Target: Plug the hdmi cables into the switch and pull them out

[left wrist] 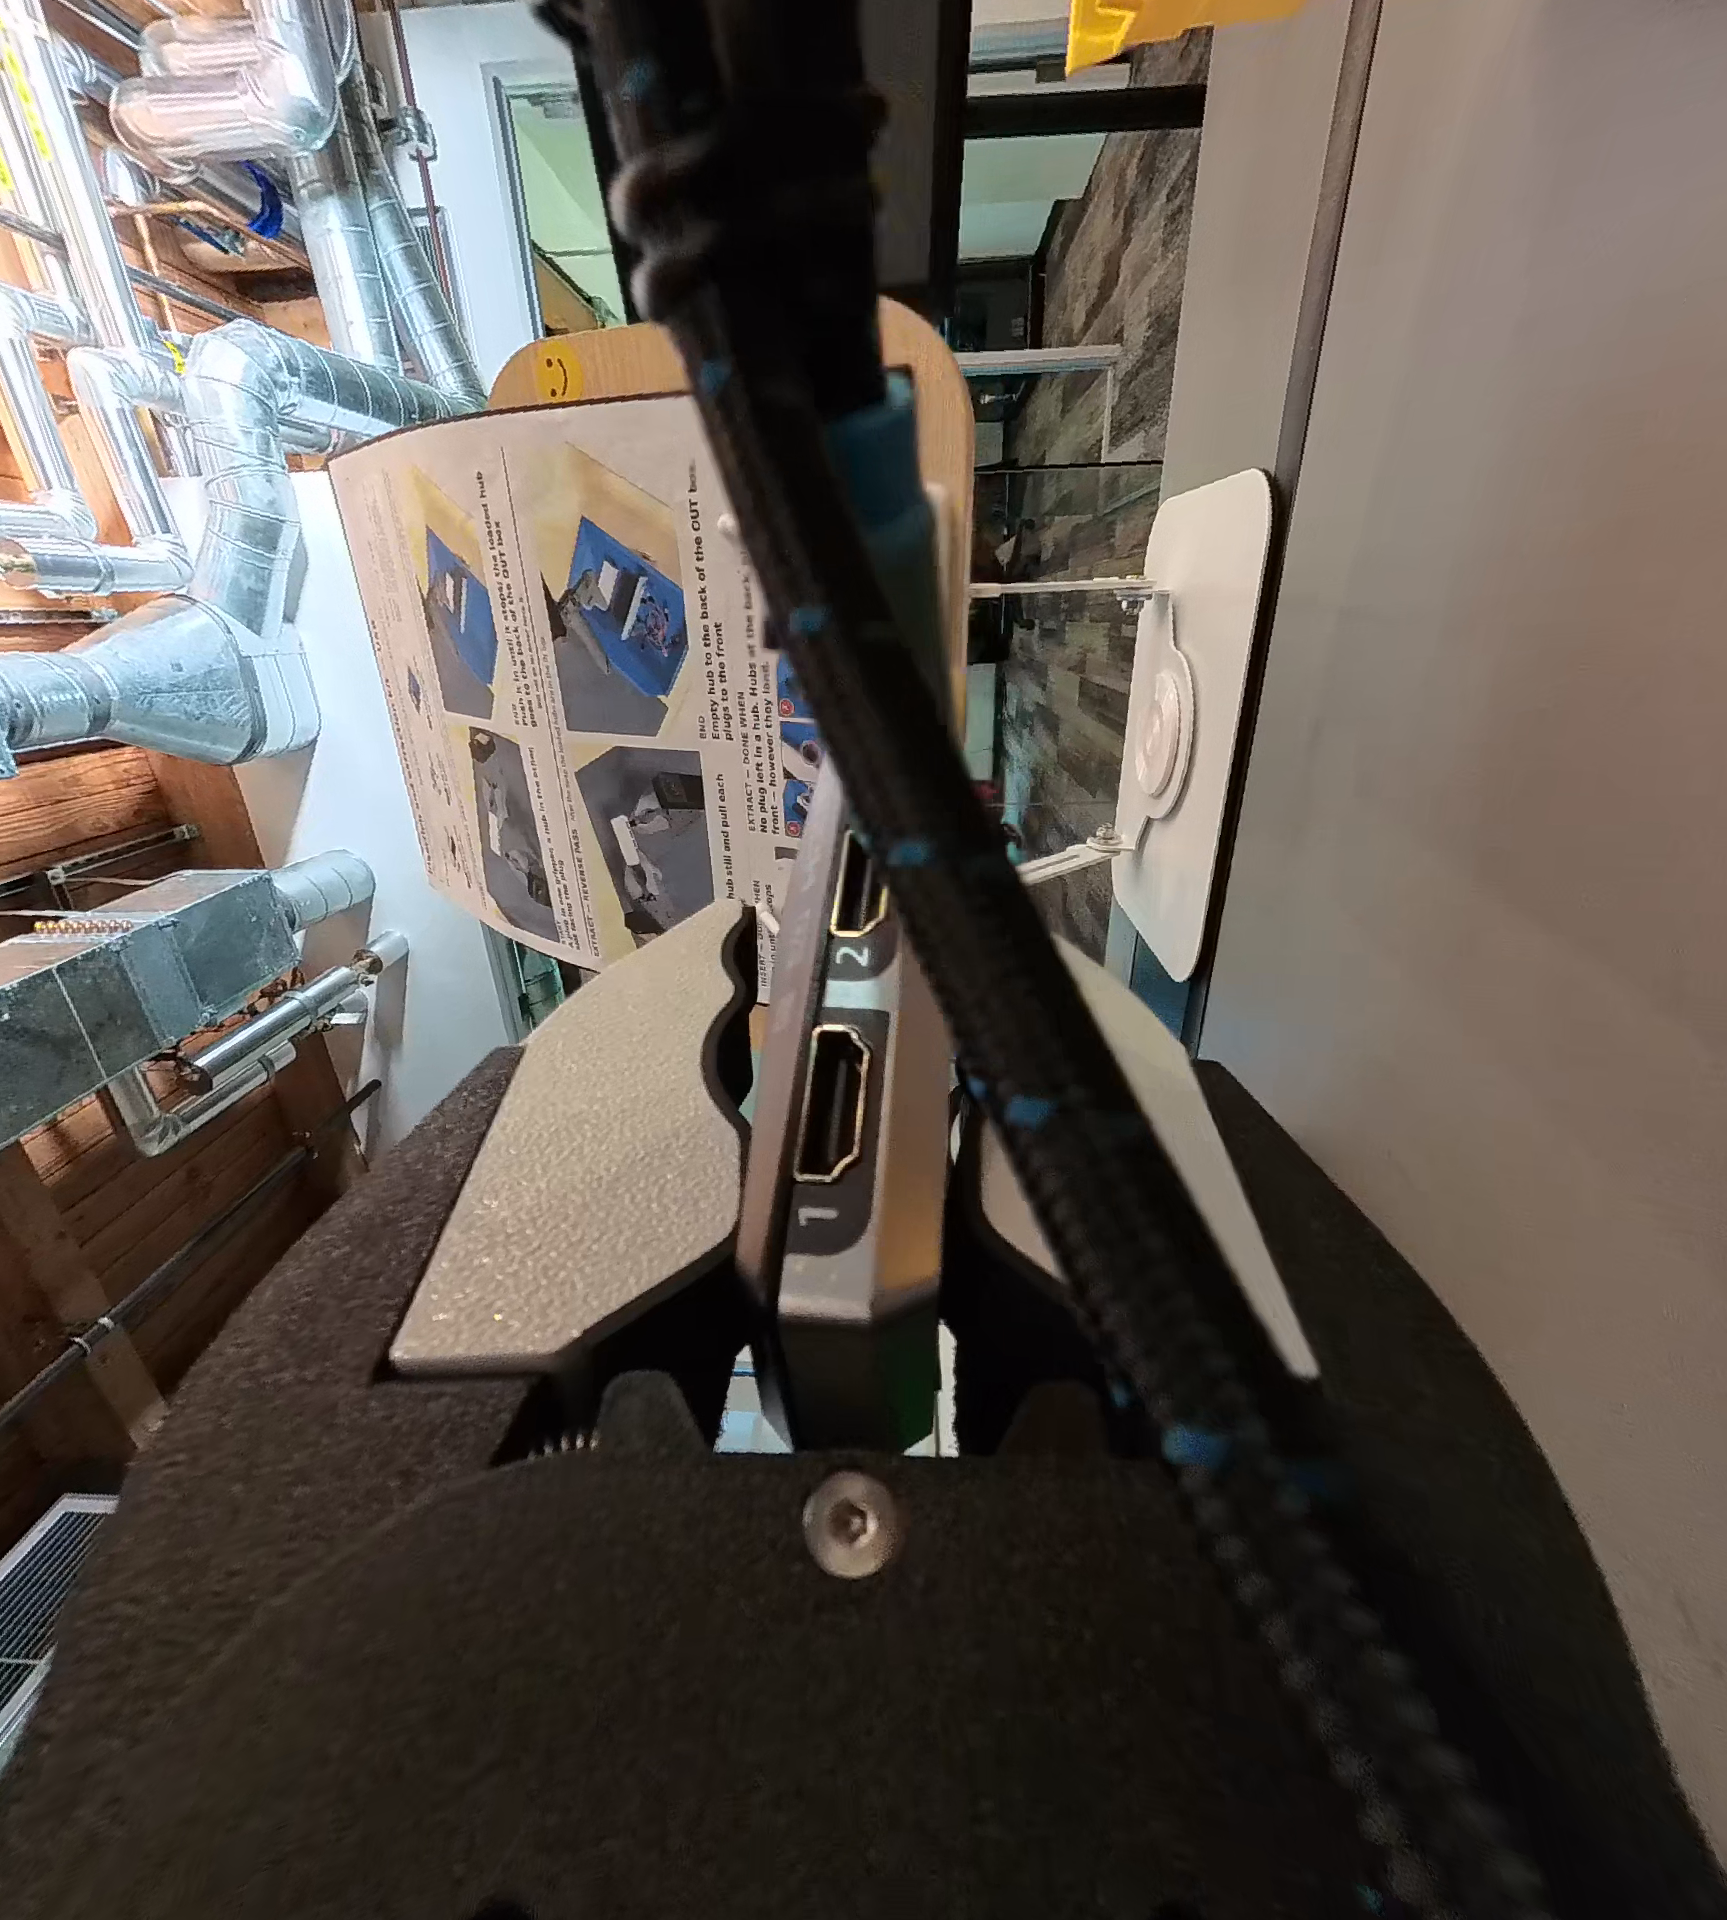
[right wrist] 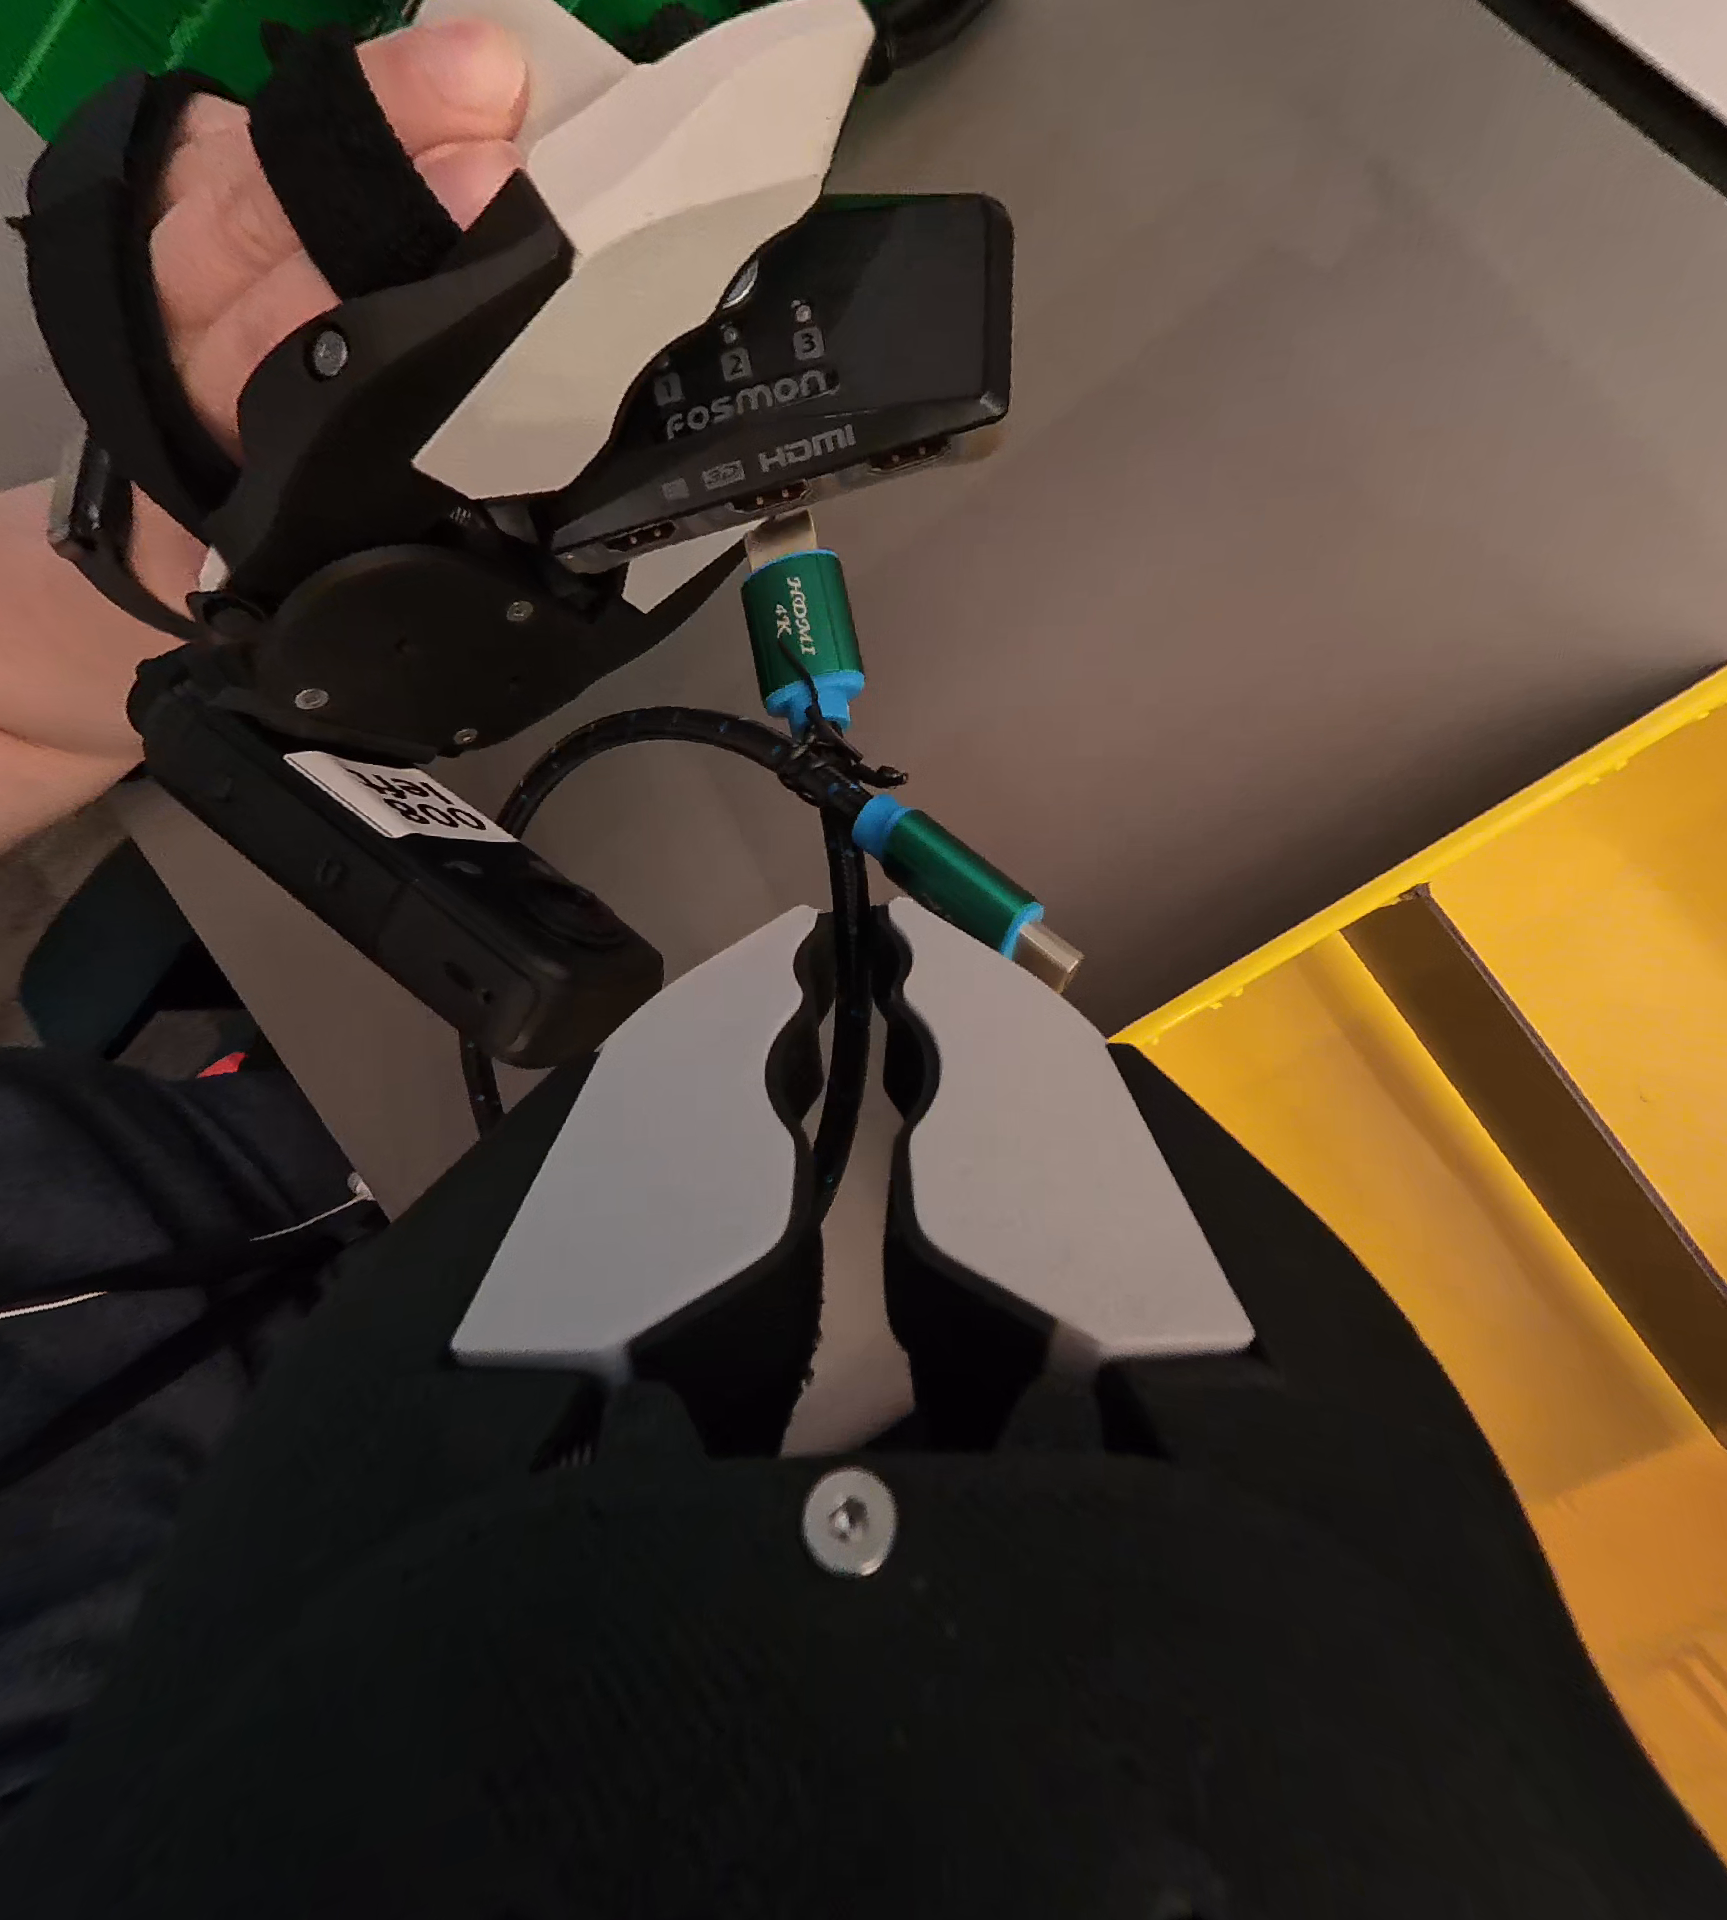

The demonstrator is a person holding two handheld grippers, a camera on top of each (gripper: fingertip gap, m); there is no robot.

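Place: a workshop or lab in an industrial-style building.
Services: bare silver ventilation ducts (left wrist: 204, 665) and insulated pipes (left wrist: 48, 343) run over timber boarding, left of the left gripper's (left wrist: 843, 1039) fingers.
Instructions: a printed sheet with photos (left wrist: 547, 675) on a board, ahead of those fingers.
Bench: a grey tabletop (right wrist: 1306, 468) beyond the right gripper (right wrist: 854, 925).
Storage: a yellow divided bin (right wrist: 1461, 1195) just right of it.

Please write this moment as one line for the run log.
left hand-held gripper: shut on switch | right hand-held gripper: shut on braided cable | green plug: partly in middle port | second plug: free
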